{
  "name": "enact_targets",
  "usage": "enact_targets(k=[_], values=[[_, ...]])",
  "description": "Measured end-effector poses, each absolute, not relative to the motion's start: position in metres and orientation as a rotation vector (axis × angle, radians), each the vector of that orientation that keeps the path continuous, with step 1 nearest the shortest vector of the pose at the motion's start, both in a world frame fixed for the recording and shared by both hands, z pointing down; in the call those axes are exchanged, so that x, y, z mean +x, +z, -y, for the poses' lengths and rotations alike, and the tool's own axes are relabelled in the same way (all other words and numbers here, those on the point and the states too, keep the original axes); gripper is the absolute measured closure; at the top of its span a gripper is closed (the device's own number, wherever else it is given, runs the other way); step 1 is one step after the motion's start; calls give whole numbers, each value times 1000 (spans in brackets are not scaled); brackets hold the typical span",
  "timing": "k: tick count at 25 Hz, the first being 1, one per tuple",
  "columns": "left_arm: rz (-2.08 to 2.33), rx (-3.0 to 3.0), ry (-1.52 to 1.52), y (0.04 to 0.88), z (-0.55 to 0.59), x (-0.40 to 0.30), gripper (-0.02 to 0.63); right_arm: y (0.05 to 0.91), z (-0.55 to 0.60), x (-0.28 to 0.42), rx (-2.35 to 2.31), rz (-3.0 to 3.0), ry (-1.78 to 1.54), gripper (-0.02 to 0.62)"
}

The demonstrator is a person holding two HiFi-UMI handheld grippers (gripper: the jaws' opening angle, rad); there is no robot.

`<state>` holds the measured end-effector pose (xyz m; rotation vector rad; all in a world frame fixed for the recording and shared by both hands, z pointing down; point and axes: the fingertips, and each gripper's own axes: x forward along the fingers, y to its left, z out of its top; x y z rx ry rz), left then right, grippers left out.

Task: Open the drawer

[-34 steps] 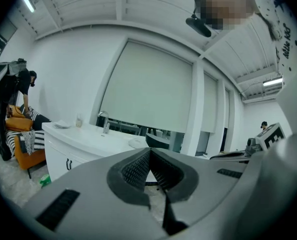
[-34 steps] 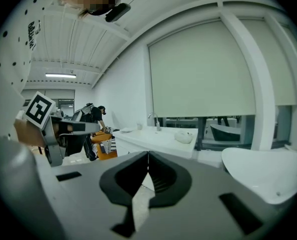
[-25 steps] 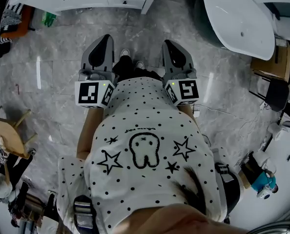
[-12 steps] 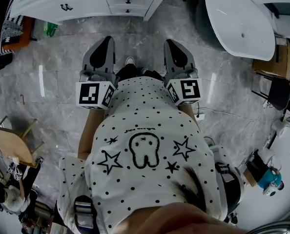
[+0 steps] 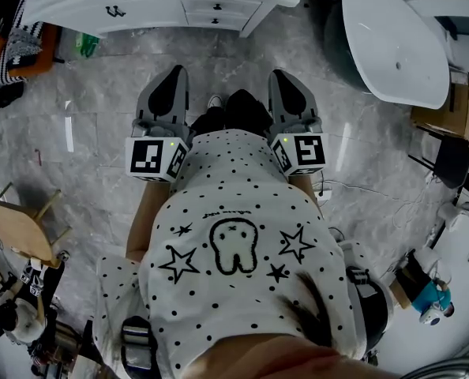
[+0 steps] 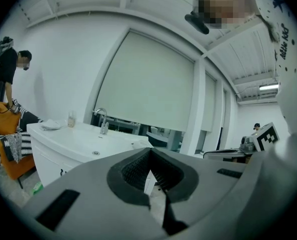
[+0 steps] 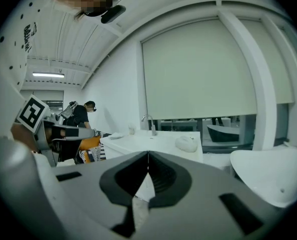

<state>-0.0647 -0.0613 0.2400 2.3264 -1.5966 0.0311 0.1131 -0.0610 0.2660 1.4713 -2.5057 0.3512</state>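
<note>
1. Drawer [image 5: 219, 8] untouched: the left gripper [image 6: 149, 153] has its jaws clenched tip to tip, with nothing between them.
2. The right gripper [image 7: 148, 156] is likewise pressed together and empty.
3. In the head view both grippers are held side by side in front of the person's dotted shirt [image 5: 234, 212], pointing toward the white vanity [image 5: 140, 6].
4. The small knobbed drawer sits flush in the vanity's front at the top of the head view, well apart from both grippers.
5. Grey marble floor [image 5: 100, 117] lies between them, and a white bathtub [image 5: 392, 38] stands to the right of the vanity.
</note>
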Motion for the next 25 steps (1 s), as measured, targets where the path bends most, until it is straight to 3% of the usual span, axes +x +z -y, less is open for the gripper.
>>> enact_targets(k=[21, 25], values=[[1659, 2295, 20, 234, 160, -31, 603, 267, 164, 145, 1392, 2541, 360, 581], [1687, 2283, 9, 230, 130, -40, 603, 260, 138, 139, 1381, 2558, 335, 581]])
